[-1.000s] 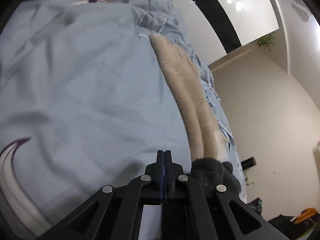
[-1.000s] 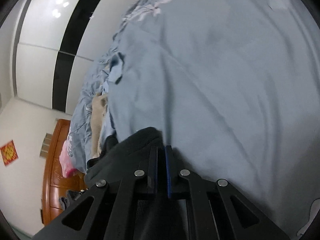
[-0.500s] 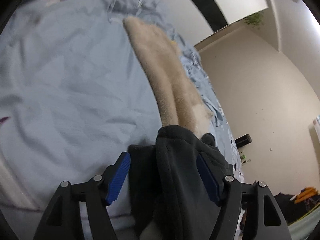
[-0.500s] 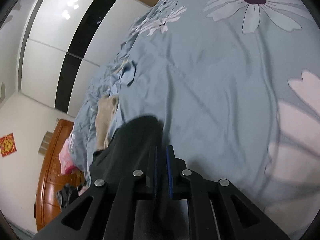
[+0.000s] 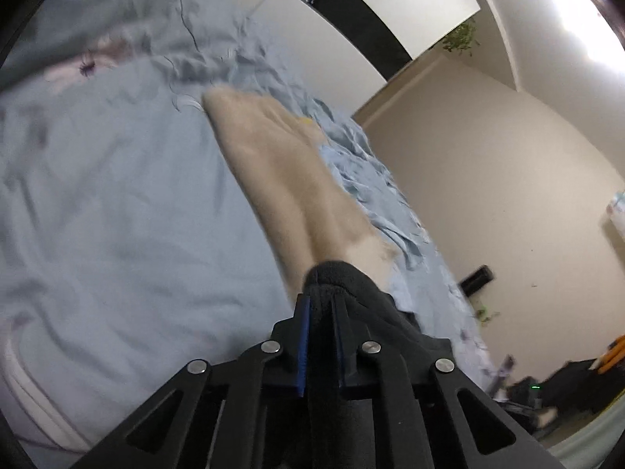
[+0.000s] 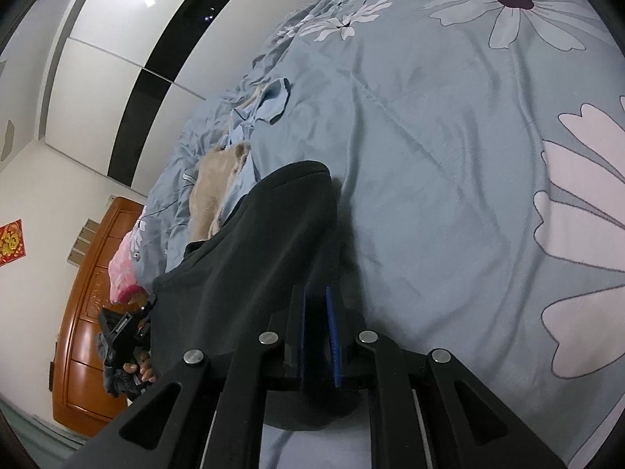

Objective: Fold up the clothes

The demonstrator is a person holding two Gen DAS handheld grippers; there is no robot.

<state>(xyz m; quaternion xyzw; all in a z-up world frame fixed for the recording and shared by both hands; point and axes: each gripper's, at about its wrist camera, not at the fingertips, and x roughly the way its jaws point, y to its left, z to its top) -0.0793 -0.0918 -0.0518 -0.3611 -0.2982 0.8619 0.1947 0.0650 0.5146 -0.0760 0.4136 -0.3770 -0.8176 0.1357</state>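
A dark grey fleece garment (image 6: pixel 258 242) lies on the blue flowered bed cover (image 6: pixel 449 156). My right gripper (image 6: pixel 317 297) is shut on its near edge. In the left wrist view the same dark garment (image 5: pixel 351 289) is pinched between the fingers of my left gripper (image 5: pixel 321 305), which is shut on it. A long beige fleece garment (image 5: pixel 281 179) stretches away over the bed beyond the left gripper, and it also shows in the right wrist view (image 6: pixel 213 191) behind the dark garment.
A crumpled light blue garment (image 5: pixel 375 187) lies along the bed edge by the beige one. A pink item (image 6: pixel 123 269) and a wooden cabinet (image 6: pixel 86 336) are at the left. A white and black wardrobe (image 6: pixel 129 51) stands behind the bed.
My left gripper opened around the dark garment, then shut on it. My right gripper stayed shut on the garment and rose, so more of the bed and garment shows.
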